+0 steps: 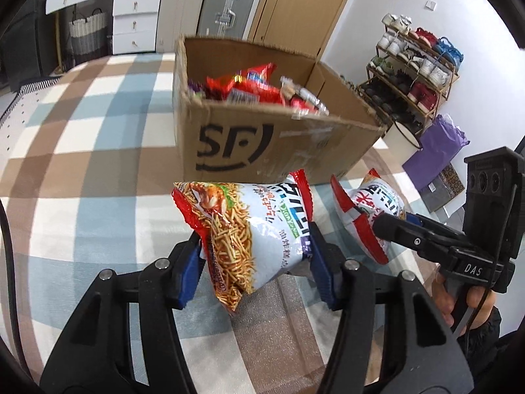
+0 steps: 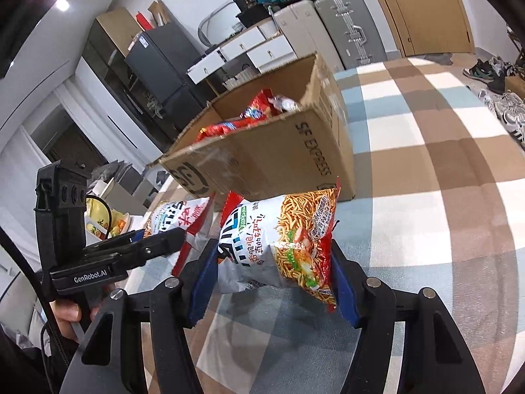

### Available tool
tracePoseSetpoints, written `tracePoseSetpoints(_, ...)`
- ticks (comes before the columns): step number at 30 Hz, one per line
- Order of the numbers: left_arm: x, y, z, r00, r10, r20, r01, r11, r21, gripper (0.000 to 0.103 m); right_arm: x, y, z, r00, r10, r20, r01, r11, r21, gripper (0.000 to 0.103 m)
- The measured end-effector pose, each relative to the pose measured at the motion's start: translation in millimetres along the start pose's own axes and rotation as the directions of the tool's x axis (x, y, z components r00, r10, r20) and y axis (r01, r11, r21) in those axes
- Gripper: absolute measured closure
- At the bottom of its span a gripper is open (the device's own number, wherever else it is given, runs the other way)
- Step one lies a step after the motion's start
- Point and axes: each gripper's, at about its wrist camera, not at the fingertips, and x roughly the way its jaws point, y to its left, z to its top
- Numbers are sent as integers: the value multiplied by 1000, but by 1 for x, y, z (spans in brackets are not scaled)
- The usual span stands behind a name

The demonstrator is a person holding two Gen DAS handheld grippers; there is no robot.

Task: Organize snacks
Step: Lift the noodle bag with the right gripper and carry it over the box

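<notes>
My left gripper (image 1: 256, 256) is shut on a red and white noodle-snack bag (image 1: 249, 229), held above the checked cloth just in front of the open cardboard box (image 1: 262, 144). My right gripper (image 2: 274, 262) is shut on a second bag of the same kind (image 2: 282, 246). In the left wrist view the right gripper (image 1: 390, 226) and its bag (image 1: 370, 210) are to the right. In the right wrist view the left gripper (image 2: 170, 239) and its bag (image 2: 183, 220) are to the left. The box (image 2: 272, 157) holds several red snack packets (image 1: 249, 85).
The checked cloth (image 1: 82, 151) stretches left of the box. A shoe rack (image 1: 413, 75), a purple bag (image 1: 436, 154), white drawers (image 1: 134, 23) and suitcases (image 1: 226, 3) stand beyond. Loose shoes (image 2: 502, 105) lie at the right.
</notes>
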Motion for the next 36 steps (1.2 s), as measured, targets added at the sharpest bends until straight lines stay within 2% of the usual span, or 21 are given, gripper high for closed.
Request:
tracePoseSetpoints(2, -10, 0, 2, 1000, 1, 15, -1, 1000, -1, 48, -6, 3, 2, 1000, -8, 16, 8, 1000, -13, 40)
tracePoseSetpoints(5, -23, 0, 6, 999, 5, 39, -5, 1000, -4, 48, -14, 3, 4, 999, 30, 32, -30, 1000, -3, 40)
tracePoseSetpoints(22, -82, -8, 42, 985, 40, 169, -43, 999, 11, 48, -74, 30, 28, 981, 39, 188, -29, 998, -58, 40)
tracePoseSetpoints(29, -97, -12, 63, 975, 50, 217, -55, 998, 17, 48, -83, 38, 47, 974, 30, 226, -14, 997, -74, 40)
tracePoseSetpoints(36, -94, -15, 83, 971, 50, 232, -56, 998, 20, 48, -78, 44, 65, 971, 21, 238, -1, 997, -83, 40)
